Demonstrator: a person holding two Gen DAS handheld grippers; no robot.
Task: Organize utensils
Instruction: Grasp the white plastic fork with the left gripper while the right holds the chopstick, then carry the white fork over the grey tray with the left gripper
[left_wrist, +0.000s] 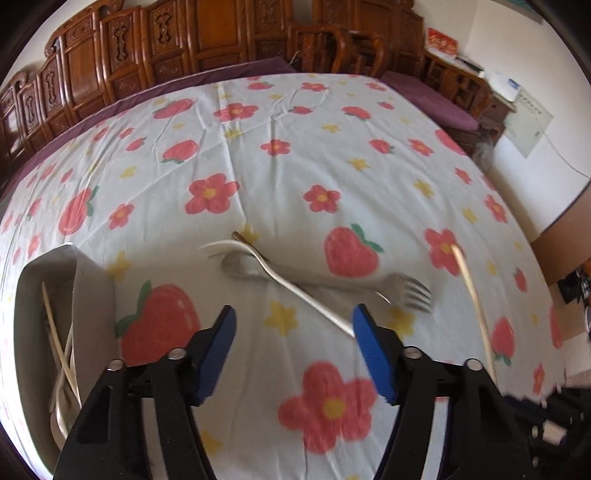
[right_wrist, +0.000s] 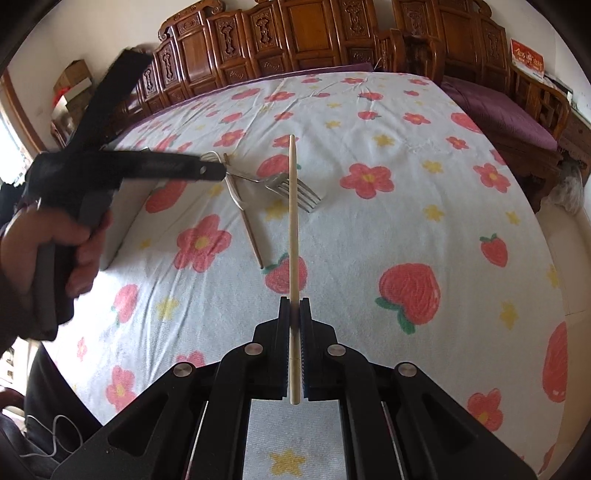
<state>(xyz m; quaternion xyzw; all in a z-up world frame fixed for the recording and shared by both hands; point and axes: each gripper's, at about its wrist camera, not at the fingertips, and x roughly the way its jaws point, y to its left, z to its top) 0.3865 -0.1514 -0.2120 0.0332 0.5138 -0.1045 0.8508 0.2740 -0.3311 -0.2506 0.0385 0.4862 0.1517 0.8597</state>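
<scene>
My left gripper (left_wrist: 293, 315) is open and empty, just short of a pile of utensils: a white plastic fork (left_wrist: 258, 258), a metal fork (left_wrist: 410, 290) and a metal spoon (left_wrist: 240, 266) crossed on the flowered cloth. A brown chopstick (right_wrist: 253, 236) lies with them. My right gripper (right_wrist: 294, 306) is shut on a pale wooden chopstick (right_wrist: 293, 206) that points forward above the cloth; it also shows in the left wrist view (left_wrist: 476, 302). The left gripper (right_wrist: 214, 171) shows in the right wrist view over the pile.
A white organizer tray (left_wrist: 88, 280) stands at the left and holds chopsticks and white utensils (left_wrist: 61, 354). The flowered cloth (left_wrist: 314, 147) covers the whole table. Carved wooden furniture (left_wrist: 184, 44) and purple cushions (left_wrist: 436, 99) line the far side.
</scene>
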